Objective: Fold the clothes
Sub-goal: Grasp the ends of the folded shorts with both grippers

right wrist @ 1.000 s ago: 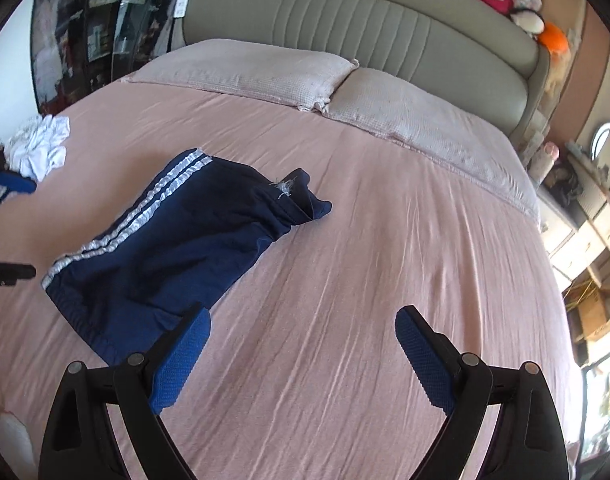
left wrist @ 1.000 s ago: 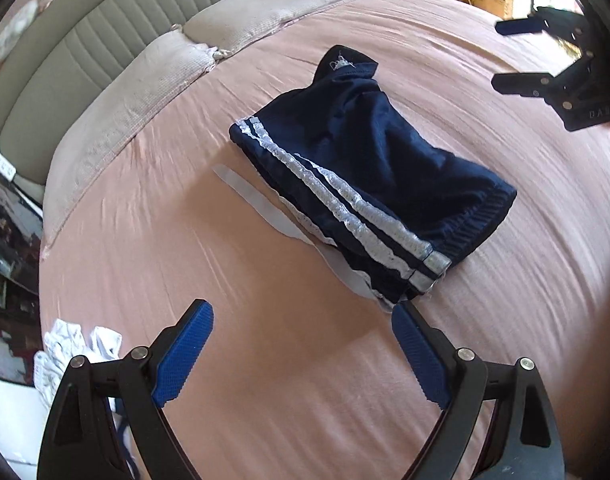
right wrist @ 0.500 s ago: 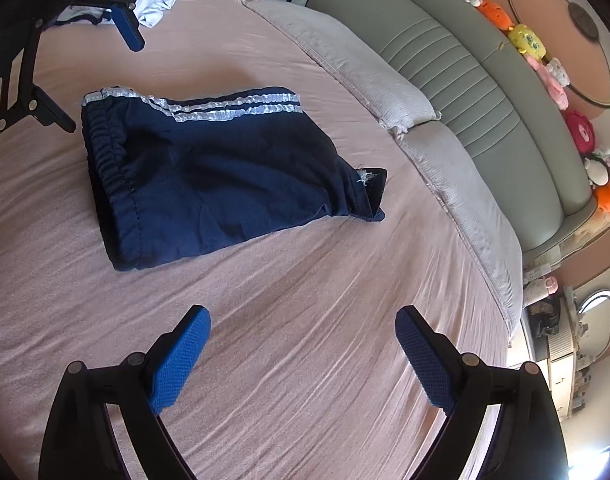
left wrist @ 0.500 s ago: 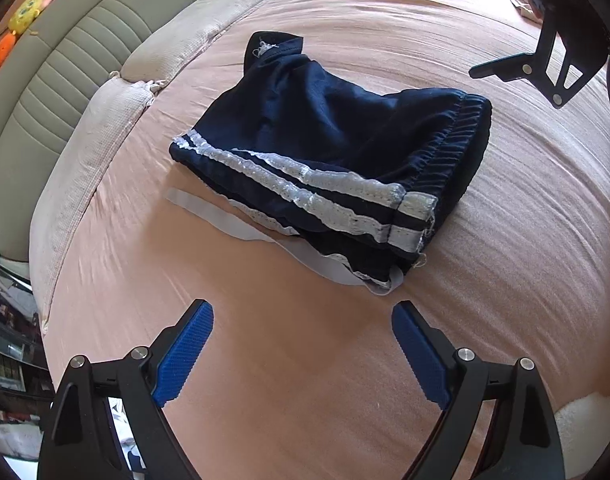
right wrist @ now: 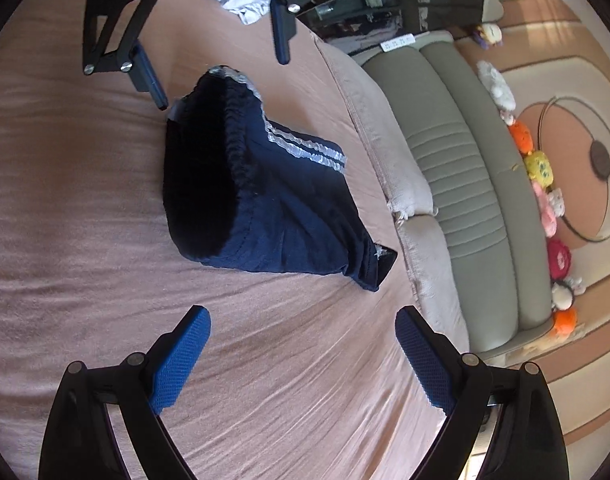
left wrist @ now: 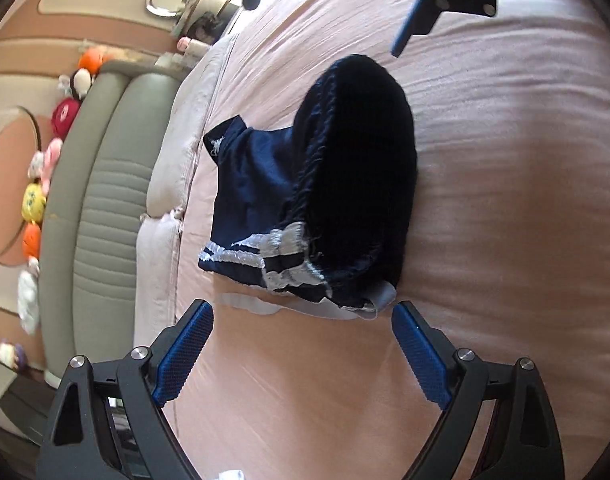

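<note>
Navy shorts with white side stripes lie folded on the pink bed, waistband end toward both cameras; they also show in the right wrist view. A grey strip pokes out under the striped edge. My left gripper is open and empty, just short of the striped waistband corner. My right gripper is open and empty, a short way from the plain side of the shorts. Each gripper shows in the other's view, at the far side of the shorts: the right one and the left one.
The pink bedsheet stretches around the shorts. Two beige pillows lie against a grey padded headboard lined with plush toys. A white garment lies crumpled at the bed's far edge.
Both cameras have rolled and swung round to face the waistband end of the shorts. Both grippers have come nearer the shorts and stayed open. The shorts have not moved.
</note>
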`<state>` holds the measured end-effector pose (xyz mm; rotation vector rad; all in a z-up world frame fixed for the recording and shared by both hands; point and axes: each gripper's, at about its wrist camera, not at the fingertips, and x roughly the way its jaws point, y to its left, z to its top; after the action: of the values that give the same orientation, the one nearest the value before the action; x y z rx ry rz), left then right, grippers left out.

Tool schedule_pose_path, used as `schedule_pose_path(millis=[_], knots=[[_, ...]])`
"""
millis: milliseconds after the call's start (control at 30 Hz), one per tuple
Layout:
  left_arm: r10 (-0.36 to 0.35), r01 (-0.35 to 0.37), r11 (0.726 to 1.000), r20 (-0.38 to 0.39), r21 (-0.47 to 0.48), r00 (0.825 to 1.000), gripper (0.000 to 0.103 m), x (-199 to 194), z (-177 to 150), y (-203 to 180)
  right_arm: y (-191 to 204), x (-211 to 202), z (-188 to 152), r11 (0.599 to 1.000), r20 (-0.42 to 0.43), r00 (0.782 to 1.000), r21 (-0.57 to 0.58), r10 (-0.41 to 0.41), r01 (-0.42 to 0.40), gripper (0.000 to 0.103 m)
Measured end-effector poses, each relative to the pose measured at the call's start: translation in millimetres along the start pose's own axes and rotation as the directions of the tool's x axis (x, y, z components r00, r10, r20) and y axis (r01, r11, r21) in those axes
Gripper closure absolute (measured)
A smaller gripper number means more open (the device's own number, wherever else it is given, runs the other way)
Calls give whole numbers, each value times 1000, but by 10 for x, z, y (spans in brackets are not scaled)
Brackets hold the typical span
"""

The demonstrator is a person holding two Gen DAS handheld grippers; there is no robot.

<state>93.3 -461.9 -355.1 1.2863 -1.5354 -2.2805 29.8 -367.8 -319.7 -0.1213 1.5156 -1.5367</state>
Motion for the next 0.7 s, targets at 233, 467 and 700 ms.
schedule_pose_path(millis=[233, 467, 700], knots=[[3, -3, 1000, 15, 14, 1000, 3, 70, -14, 35, 254, 104, 71, 993, 43, 999, -120, -6, 11, 9], [36, -38, 998, 56, 44, 998, 0, 167, 0, 49, 235, 236, 190, 990, 82, 997, -142, 5, 6, 9], [126, -151, 970, 140, 190, 982, 0, 185, 76, -92, 162, 380, 291, 992, 96, 994, -111, -44, 54, 0]])
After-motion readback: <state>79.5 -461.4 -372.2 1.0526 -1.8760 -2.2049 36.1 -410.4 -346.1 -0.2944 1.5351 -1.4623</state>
